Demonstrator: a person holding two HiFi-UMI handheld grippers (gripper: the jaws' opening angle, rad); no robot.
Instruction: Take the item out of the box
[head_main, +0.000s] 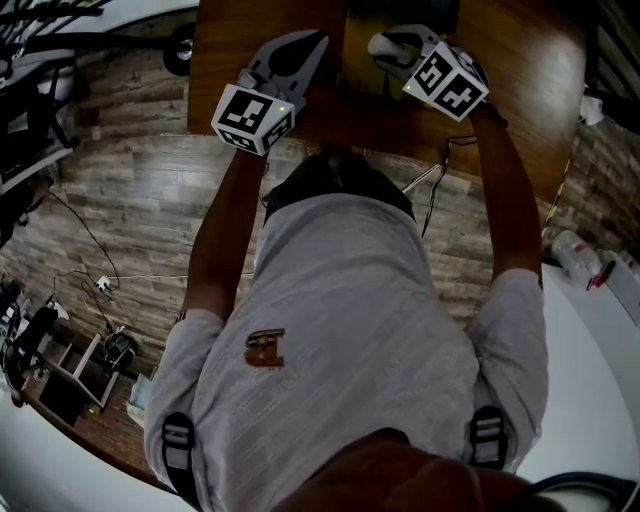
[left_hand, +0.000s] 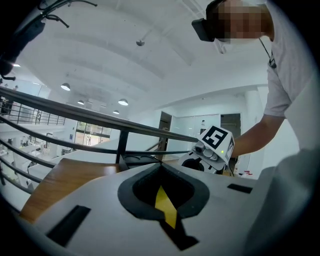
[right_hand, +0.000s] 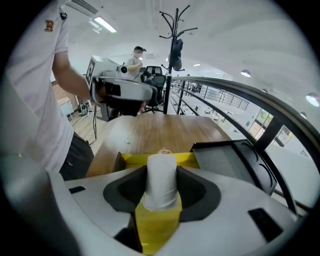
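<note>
Right gripper view: right gripper (right_hand: 160, 200) jaws clamp the white roll (right_hand: 161, 175) at 6 o'clock, over the open yellow box (right_hand: 185, 159) on the wooden table (right_hand: 160, 132). At 11 o'clock, farther off, the left gripper (right_hand: 140, 94) has its jaws closed on a thin yellow box edge.

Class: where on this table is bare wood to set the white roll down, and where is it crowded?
Bare wood lies beyond the yellow box, between the left gripper and the black tray. Crowded: at the box, by the white roll.

A white paper roll (right_hand: 161, 182) sits above an open yellow cardboard box (right_hand: 185, 159) on a brown wooden table (right_hand: 165, 131), a black plastic tray (right_hand: 231, 161) at the box's three o'clock.
</note>
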